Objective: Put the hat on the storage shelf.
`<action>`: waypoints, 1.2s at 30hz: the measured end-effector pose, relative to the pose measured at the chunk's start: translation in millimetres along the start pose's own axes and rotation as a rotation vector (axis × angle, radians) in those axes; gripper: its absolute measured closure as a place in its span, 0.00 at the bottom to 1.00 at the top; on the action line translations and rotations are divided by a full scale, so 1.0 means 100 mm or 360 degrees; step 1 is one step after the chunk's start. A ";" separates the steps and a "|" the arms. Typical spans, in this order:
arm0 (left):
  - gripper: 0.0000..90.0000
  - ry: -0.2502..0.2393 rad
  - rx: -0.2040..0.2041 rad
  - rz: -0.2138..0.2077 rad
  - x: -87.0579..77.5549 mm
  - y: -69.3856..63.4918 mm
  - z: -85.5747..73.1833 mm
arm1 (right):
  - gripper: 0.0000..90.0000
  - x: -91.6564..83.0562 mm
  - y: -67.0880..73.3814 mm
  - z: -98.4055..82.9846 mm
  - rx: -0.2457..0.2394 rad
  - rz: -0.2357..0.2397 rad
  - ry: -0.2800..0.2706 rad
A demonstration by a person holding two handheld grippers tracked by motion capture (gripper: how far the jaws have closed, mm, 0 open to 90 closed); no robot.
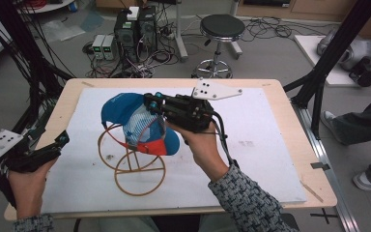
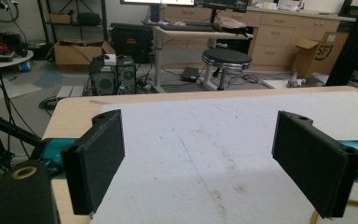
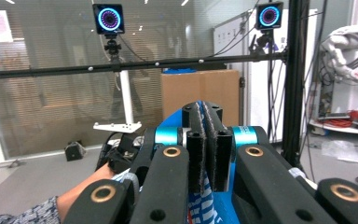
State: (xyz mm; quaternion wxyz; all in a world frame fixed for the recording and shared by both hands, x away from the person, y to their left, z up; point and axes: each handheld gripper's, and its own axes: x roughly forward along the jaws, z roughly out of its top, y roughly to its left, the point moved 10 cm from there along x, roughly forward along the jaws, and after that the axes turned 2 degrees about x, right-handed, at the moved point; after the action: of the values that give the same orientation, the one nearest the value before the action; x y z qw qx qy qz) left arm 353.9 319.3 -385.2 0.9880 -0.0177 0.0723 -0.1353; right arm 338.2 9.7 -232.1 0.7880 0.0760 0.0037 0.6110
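A blue cap (image 1: 121, 108) with a white mesh panel and a red brim hangs on an orange wire stand (image 1: 140, 169) in the middle of the table. My right gripper (image 1: 149, 102) is held above the stand, shut on the cap's fabric. In the right gripper view the jaws (image 3: 208, 112) are pressed together, with blue and white cloth (image 3: 205, 205) pinched between them. My left gripper (image 1: 64, 139) hovers at the table's left edge, apart from the cap. Its jaws (image 2: 200, 158) stand wide open with nothing between them.
A white mat (image 1: 251, 145) covers most of the wooden table (image 1: 290, 121). Beyond the far edge stand a black stool (image 1: 221, 26) and computer cases (image 1: 135, 29) amid cables. A seated person's leg (image 1: 362, 125) is at the right, past black frame posts.
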 end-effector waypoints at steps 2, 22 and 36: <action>0.19 -0.0001 0.0000 -0.0001 0.00 0.00 0.00 | 0.98 0.03 0.03 -0.01 0.0001 0.0016 0.0009; 0.19 -0.0006 -0.0007 0.0000 0.00 0.01 0.00 | 0.98 0.21 0.40 0.02 -0.0056 0.0157 0.0051; 0.19 -0.0002 -0.0007 0.0005 0.00 0.01 0.00 | 0.98 0.33 0.50 -0.25 -0.0145 0.0135 0.0266</action>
State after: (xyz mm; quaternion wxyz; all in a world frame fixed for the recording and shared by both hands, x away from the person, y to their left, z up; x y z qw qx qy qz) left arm 353.9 320.7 -385.6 0.9882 -0.0198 0.0719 -0.1335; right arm 295.9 56.6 -247.3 0.7610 -0.0110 0.0384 0.6475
